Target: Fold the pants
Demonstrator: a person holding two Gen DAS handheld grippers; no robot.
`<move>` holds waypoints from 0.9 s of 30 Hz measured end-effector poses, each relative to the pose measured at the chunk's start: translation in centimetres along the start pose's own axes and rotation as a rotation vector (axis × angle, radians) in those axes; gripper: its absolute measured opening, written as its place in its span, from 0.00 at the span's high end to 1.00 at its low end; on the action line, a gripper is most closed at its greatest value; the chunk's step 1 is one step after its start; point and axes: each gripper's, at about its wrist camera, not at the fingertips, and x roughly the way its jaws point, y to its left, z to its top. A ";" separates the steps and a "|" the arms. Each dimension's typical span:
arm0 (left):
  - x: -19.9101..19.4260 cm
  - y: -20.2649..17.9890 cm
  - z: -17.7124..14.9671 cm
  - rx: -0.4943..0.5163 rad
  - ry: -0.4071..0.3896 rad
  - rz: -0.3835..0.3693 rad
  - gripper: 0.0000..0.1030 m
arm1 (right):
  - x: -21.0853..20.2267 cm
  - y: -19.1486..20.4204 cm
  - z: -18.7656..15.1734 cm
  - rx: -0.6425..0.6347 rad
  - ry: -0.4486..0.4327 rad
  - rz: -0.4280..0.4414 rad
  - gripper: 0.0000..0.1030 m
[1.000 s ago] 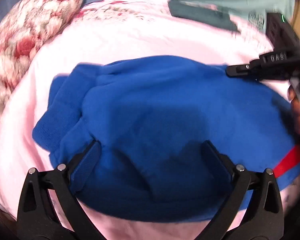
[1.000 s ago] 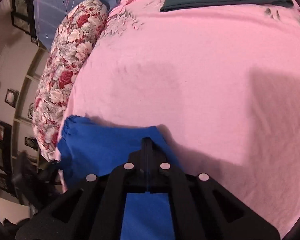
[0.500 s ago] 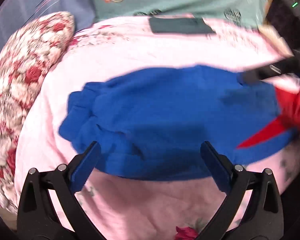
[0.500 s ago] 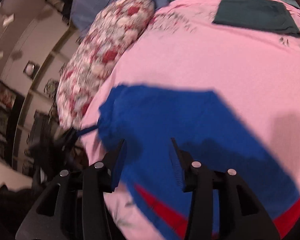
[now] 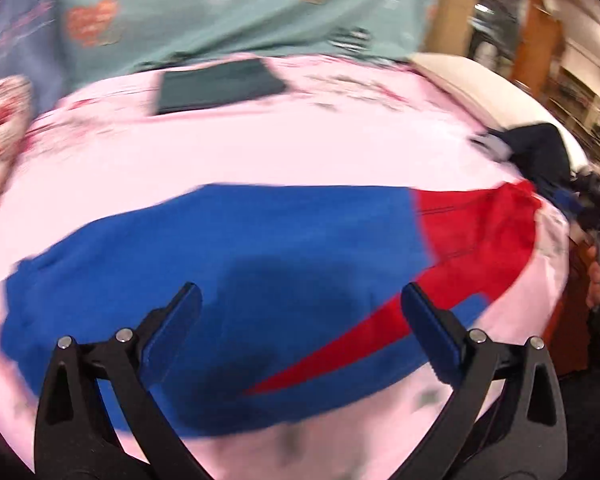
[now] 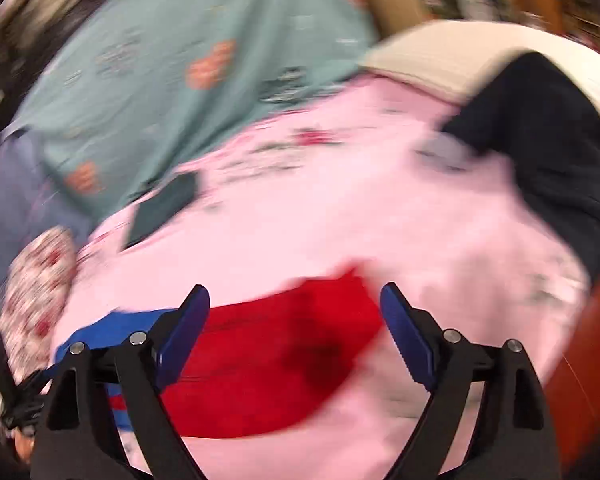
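Releasing the blue-and-red pants (image 5: 236, 264) after a fold on the pink bedsheet (image 5: 260, 152).
Right gripper (image 6: 296, 320), jaws just opening wide, and left gripper (image 5: 300, 320) are both gaping empty; next likely calls for regripping an edge.

Pink sheet (image 5: 300, 152); dark folded cloth (image 5: 220, 88) near floral pillow (image 5: 0, 120)

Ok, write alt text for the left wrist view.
Blue and red pants lie spread on a pink bedsheet, with the open left gripper above them, holding nothing. A dark folded garment lies further back; the picture is motion-blurred.
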 end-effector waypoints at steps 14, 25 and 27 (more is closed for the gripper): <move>6.5 -2.1 -0.6 -0.020 0.121 -0.032 0.02 | 2.8 4.4 -3.8 -0.099 0.066 0.188 0.79; 1.9 4.7 -3.6 -0.175 0.072 0.108 0.02 | 4.8 25.8 -12.7 -0.693 0.268 0.393 0.42; 0.7 5.0 -4.5 -0.169 0.059 0.162 0.02 | 3.8 25.5 -12.7 -0.658 0.287 0.504 0.42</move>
